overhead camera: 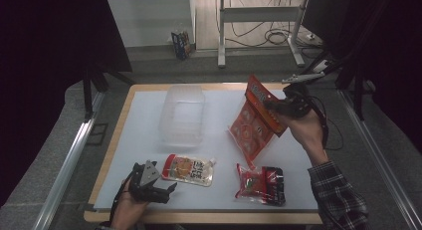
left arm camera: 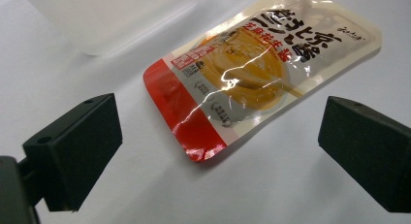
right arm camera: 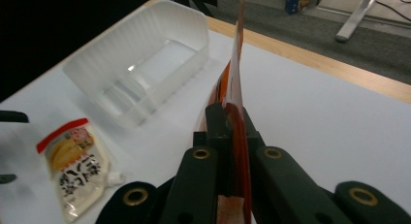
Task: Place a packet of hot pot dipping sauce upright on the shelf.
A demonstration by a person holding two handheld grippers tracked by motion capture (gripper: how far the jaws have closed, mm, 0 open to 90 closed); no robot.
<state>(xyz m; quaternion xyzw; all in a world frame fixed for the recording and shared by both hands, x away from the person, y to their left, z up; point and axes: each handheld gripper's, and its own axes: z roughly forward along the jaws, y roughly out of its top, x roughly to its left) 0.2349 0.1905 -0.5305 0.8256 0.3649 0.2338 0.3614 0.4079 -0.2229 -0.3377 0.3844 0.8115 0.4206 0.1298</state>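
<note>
Now my right gripper (overhead camera: 278,106) grips the flat orange snack packet (overhead camera: 253,121), hanging long-axis down.
The clear plastic tub (overhead camera: 181,114) lies to its left; my left gripper (overhead camera: 166,190) gapes empty.

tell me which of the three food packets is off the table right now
The large orange packet, clamped edge-on in the right gripper and hanging above the table. The spouted sauce pouch and the red-and-black packet both lie flat on the white tabletop.
</note>
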